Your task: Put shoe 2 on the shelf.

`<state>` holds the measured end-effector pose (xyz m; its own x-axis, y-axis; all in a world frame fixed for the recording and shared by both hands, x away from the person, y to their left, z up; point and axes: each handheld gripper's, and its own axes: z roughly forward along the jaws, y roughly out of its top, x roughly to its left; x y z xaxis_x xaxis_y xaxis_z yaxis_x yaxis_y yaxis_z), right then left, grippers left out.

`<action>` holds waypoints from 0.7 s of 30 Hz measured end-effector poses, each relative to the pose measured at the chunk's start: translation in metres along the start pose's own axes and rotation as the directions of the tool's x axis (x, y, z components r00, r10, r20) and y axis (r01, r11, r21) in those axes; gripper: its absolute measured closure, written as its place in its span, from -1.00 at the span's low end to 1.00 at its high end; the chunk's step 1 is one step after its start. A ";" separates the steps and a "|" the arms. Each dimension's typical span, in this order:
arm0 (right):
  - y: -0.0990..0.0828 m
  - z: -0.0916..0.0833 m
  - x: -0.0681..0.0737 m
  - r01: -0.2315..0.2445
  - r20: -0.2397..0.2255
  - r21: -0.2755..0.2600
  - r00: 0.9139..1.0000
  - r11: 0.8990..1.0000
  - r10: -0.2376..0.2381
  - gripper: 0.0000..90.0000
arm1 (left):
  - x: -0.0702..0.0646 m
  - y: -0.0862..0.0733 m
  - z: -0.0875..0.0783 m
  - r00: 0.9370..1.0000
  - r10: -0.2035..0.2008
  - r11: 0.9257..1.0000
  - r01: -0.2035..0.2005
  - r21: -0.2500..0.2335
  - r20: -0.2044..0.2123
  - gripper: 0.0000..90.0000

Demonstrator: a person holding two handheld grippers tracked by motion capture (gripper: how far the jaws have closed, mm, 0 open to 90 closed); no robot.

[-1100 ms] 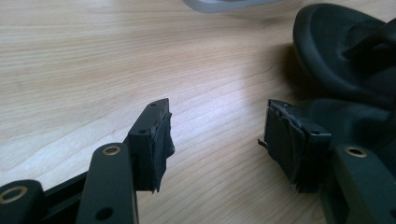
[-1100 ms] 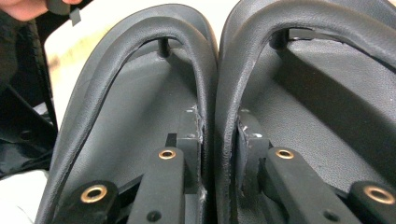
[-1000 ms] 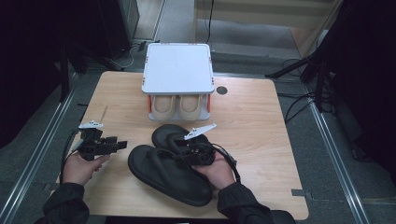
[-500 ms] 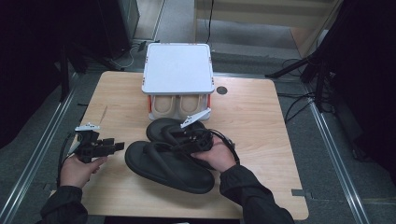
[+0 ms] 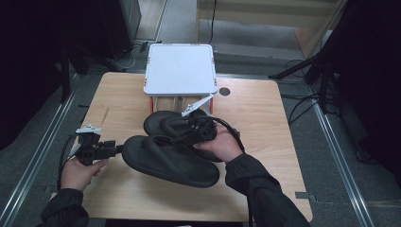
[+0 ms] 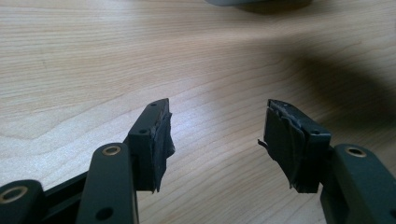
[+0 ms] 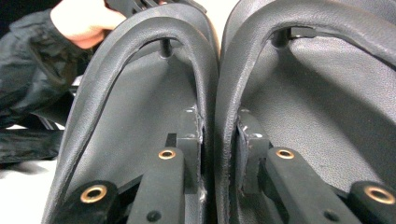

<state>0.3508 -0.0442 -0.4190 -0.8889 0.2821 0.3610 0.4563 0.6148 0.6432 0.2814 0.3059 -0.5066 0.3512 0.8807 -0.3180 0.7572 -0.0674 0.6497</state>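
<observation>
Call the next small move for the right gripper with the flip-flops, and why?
Probably carry the pair on toward the rack. The right gripper pinches the inner straps of both black flip-flops together, so they travel as one. The rack's open front faces them just ahead across the table. The left gripper stands open over bare wood, holding nothing, so it can wait.

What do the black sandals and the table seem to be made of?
Sandals: probably moulded foam or rubber with a matte, leather-like grain; the straps look smooth, thick and seamless. Table: pale wood or wood-look laminate, low sheen, with grain lines running along it; the look can't settle solid or veneer.
</observation>
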 end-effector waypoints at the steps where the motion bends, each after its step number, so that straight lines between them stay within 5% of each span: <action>1: 0.002 -0.002 0.001 0.002 -0.006 -0.003 1.000 1.000 -0.002 0.69 | 0.000 0.000 0.000 1.000 -0.001 1.000 0.001 0.000 0.001 -0.07; 21: 0.061 -0.039 0.010 0.028 0.002 -0.032 1.000 0.999 -0.028 0.69 | 0.000 -0.001 0.000 1.000 -0.001 1.000 0.000 0.002 0.004 -0.08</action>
<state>0.3714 -0.0327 -0.3503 -0.9012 0.2668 0.3415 0.4327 0.5986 0.6741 0.2804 0.3062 -0.5073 0.3531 0.8788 -0.3211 0.7583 -0.0677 0.6484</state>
